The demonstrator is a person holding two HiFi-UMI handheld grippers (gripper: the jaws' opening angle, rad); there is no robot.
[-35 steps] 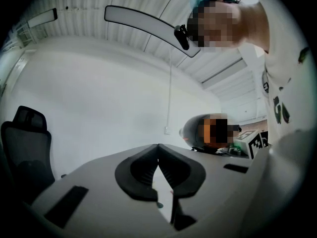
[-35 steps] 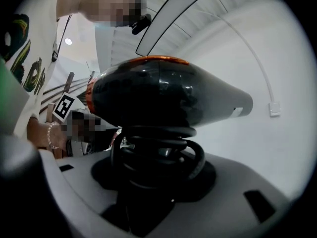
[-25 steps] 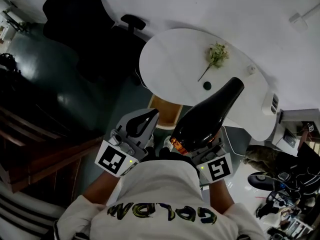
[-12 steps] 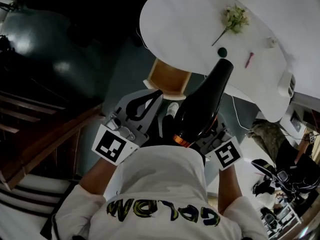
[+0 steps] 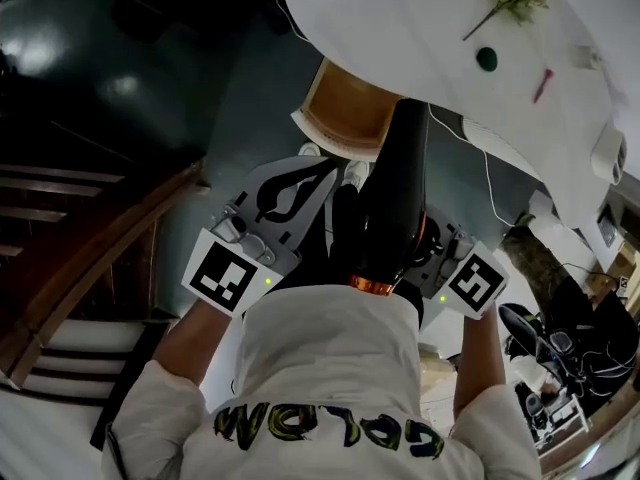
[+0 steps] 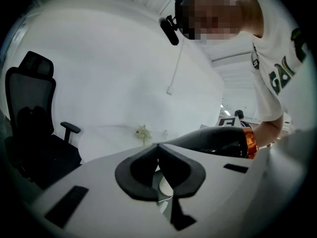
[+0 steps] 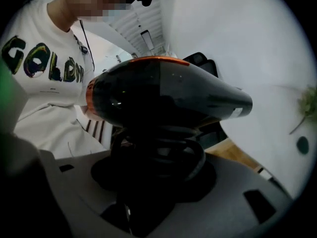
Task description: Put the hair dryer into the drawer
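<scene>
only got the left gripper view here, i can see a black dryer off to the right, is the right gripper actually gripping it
Observer: Yes. In the right gripper view the right gripper is closed on the handle of the black hair dryer, with its black cord coiled round that handle.
Operator: ok and where's the drawer, cant see one
Observer: The head view shows an open tan wooden drawer under the edge of the white round table; the dryer's nozzle points toward it.
Operator: anything on the table besides that sprig
Observer: A small dark green round thing and a thin pink stick.
</scene>
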